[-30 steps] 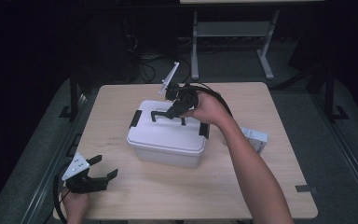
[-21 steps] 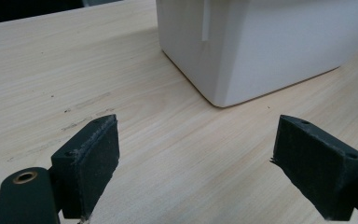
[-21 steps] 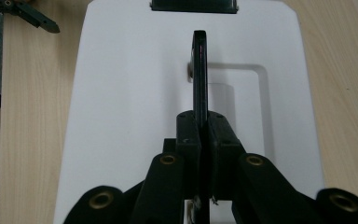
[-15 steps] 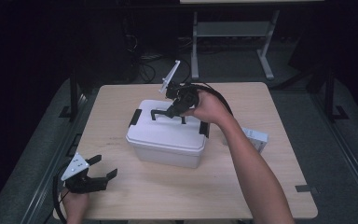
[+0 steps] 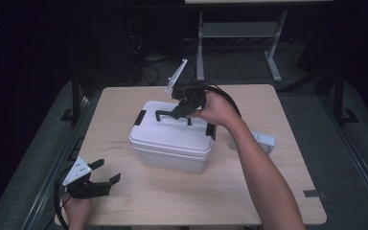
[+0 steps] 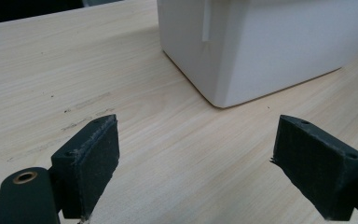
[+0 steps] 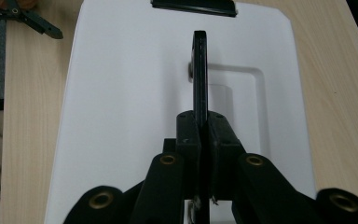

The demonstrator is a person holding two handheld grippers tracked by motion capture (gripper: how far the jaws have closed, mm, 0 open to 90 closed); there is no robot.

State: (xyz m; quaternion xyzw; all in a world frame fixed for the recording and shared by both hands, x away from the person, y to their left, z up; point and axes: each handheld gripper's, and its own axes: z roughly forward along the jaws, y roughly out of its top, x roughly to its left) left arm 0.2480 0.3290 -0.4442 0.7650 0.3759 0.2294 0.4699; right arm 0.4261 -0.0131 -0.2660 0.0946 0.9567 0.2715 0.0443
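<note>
Tongs of the right gripper (image 5: 181, 109) pinch the upright black handle (image 7: 199, 70) of the white lidded box (image 5: 170, 139) at centre frame on the wooden table (image 5: 278, 187). Right of the box, past the forearm, lies a small white block (image 5: 263, 142). At lower left, the left gripper (image 5: 106, 175) rests with its tongs spread, empty, with the box corner just ahead.

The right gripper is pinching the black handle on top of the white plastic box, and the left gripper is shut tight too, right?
Not quite: the left gripper is open, its jaws wide apart over bare table in the left gripper view. The right gripper does pinch the black handle on the white plastic box.
</note>
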